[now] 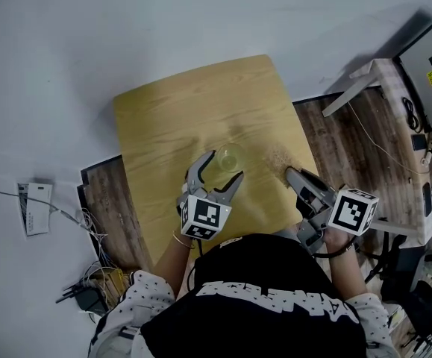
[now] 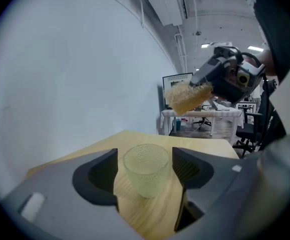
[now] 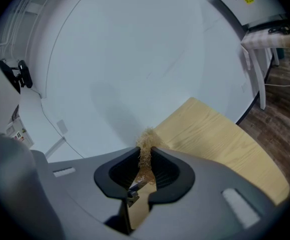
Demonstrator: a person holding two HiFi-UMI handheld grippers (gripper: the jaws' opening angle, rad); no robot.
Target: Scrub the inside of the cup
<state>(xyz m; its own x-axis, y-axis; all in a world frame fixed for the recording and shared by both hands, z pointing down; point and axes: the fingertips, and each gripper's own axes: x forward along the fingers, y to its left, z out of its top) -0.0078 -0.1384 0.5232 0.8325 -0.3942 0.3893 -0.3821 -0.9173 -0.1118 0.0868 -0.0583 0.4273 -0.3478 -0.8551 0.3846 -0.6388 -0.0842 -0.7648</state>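
Straddling cup [image 2: 146,170], left tongs [image 2: 145,159] apart, scrubber [image 3: 145,143] pinched in right tongs [image 3: 146,160]

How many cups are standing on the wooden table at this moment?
1. The cup stands upright on the table, between the open jaws of the left gripper, which do not touch it. No other cup is visible.

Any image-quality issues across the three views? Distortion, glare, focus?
Head view: even, soft light with weak shadows; the clear cup nearly vanishes against the wooden table. Left gripper view: heavy fisheye with dark vignetted corners, ceiling lights glaring, cup sharp. Right gripper view: same fisheye, straight lines bowed; the scrubber looks slightly soft so close to the lens.
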